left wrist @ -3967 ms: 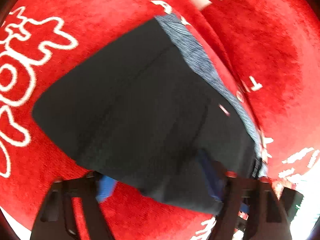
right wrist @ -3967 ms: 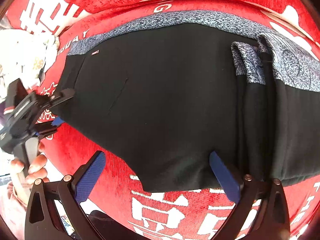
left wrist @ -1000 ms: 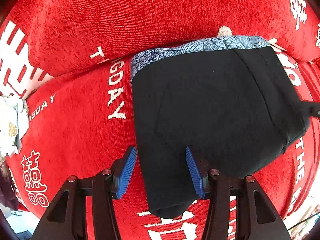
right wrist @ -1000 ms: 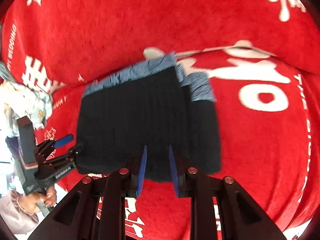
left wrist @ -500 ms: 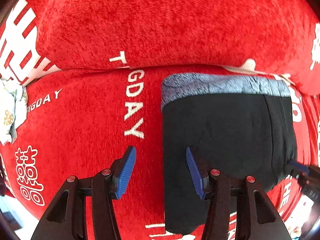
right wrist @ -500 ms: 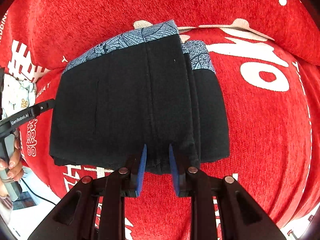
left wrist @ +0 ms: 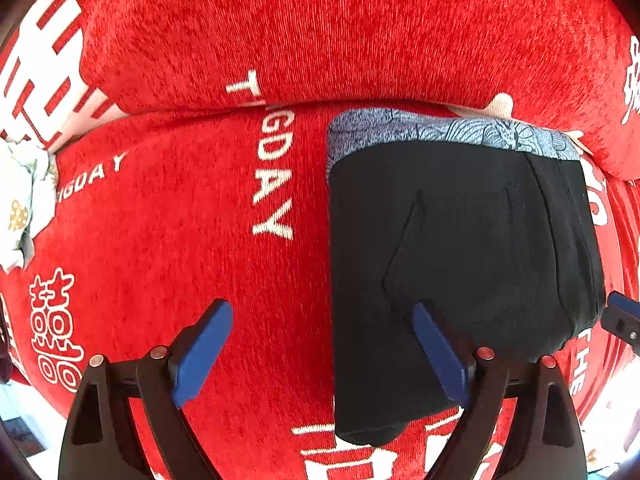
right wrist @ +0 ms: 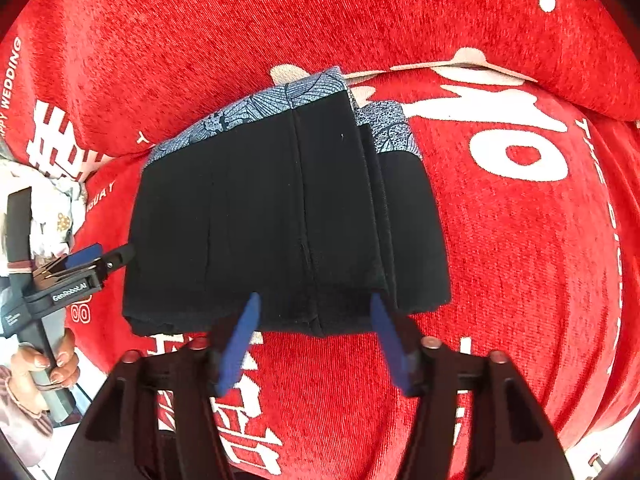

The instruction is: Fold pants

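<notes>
The black pants (left wrist: 460, 248) with a blue-grey patterned waistband (left wrist: 448, 130) lie folded in a compact stack on the red sofa seat; they also show in the right wrist view (right wrist: 280, 224). My left gripper (left wrist: 320, 344) is open and empty, its right finger over the stack's left front part, its left finger over bare seat. My right gripper (right wrist: 314, 336) is open and empty at the stack's front edge. The left gripper also shows in the right wrist view (right wrist: 100, 258) at the stack's left edge, and the right gripper's tip shows in the left wrist view (left wrist: 622, 318).
The red sofa cover (left wrist: 180, 220) with white lettering spreads all round, with the backrest cushion (right wrist: 320, 20) behind the stack. A white floral cloth (left wrist: 20, 200) lies at the far left. The person's hand (right wrist: 44, 360) holds the left gripper's handle.
Both grippers have opened wider and let go of the pants. The right gripper has pulled back slightly from the stack's front edge. The folded stack stays in place.
</notes>
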Motion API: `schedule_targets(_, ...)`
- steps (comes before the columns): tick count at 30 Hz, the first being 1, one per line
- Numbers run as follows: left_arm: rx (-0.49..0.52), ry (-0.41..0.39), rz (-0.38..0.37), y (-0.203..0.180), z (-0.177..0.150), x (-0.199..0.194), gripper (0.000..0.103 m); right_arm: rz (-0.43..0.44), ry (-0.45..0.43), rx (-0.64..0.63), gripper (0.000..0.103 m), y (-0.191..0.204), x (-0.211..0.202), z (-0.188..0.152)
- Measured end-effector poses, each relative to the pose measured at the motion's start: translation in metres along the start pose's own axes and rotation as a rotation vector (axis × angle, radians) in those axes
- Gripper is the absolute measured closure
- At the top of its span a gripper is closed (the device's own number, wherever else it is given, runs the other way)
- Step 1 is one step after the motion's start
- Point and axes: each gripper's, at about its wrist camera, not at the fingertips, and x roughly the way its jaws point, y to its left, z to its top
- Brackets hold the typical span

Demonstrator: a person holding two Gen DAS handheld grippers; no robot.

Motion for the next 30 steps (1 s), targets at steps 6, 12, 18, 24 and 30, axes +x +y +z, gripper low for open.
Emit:
schedule_targets(6,-0.009,0.021,-0.011,-0.001,-0.001,0.005,0.011,0.009,-0.022,0.042,0.011,-0.018,-0.009,0.005)
schedule_targets(12,-0.029,0.044,-0.05,0.002,0.001,0.011,0.011,0.031,-0.022,0.102,0.007,-0.039,-0.01,0.008)
schedule_targets(18,-0.056,0.073,-0.073,0.007,0.004,0.02,0.001,0.036,-0.009,0.146,0.007,-0.051,-0.006,0.005)
schedule_targets(24,-0.101,0.101,-0.169,0.024,0.009,0.024,0.001,0.05,0.01,0.172,0.006,-0.06,-0.001,0.004)
schedule_targets(30,-0.122,0.145,-0.266,0.044,0.019,0.034,0.001,0.072,0.035,0.176,0.006,-0.069,0.005,0.009)
